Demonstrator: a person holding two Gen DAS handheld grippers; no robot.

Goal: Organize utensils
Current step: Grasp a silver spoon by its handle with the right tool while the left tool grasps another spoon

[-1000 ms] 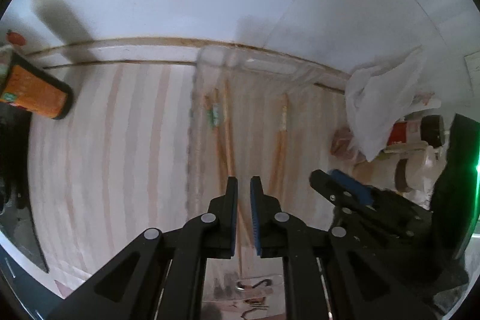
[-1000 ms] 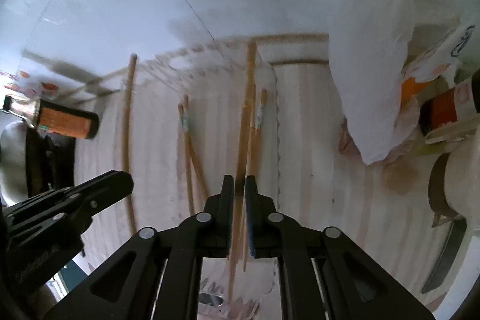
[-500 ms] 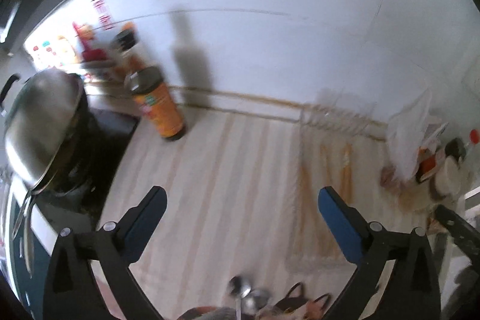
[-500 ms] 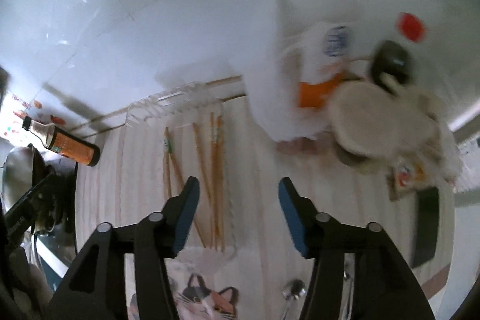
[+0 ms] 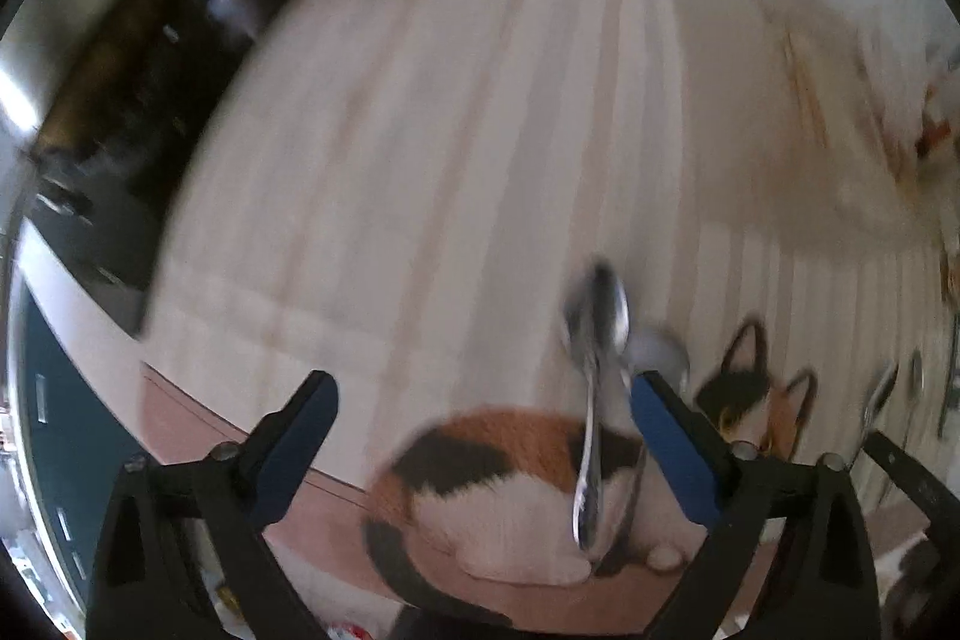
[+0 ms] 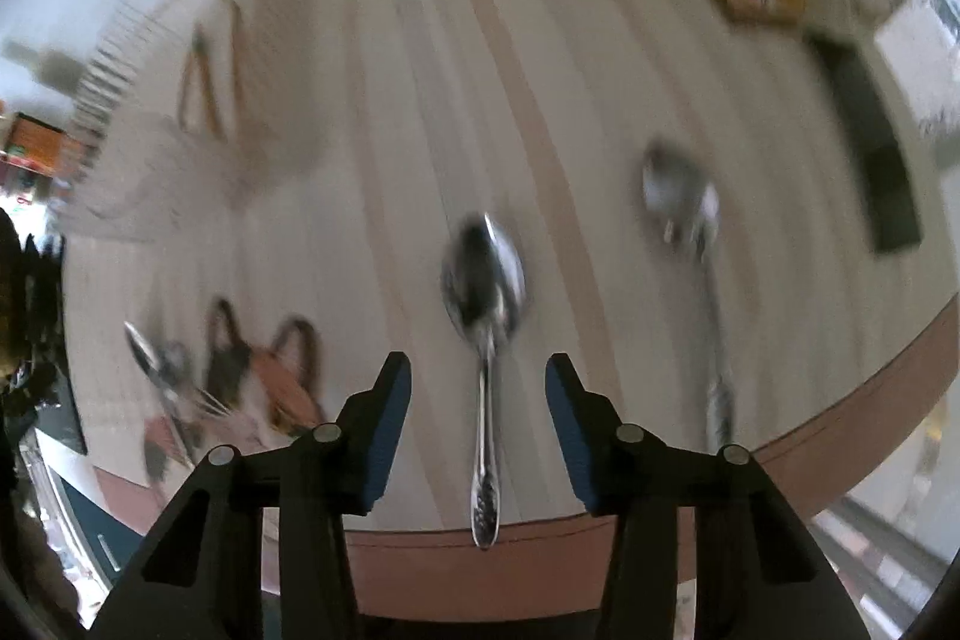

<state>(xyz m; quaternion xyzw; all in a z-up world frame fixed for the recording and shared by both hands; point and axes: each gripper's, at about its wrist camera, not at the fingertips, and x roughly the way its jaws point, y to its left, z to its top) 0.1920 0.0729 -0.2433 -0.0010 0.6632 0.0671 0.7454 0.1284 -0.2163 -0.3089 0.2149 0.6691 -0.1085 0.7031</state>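
Steel spoon [image 6: 483,280] lies lengthwise between the right tongs [image 6: 478,427], closing but untouched; left tongs [image 5: 480,436] spread, closing

Left claw [image 5: 480,430] wide, closing, empty; right claw [image 6: 478,406] narrower, closing, not gripping.

Steel spoon [image 6: 483,316] flat on striped mat, second spoon [image 6: 690,232] beside it

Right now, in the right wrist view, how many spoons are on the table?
3. One spoon lies centred ahead of the open tongs, a second spoon to its right, and a blurred third spoon at left beside the cat print. Others may be hidden.
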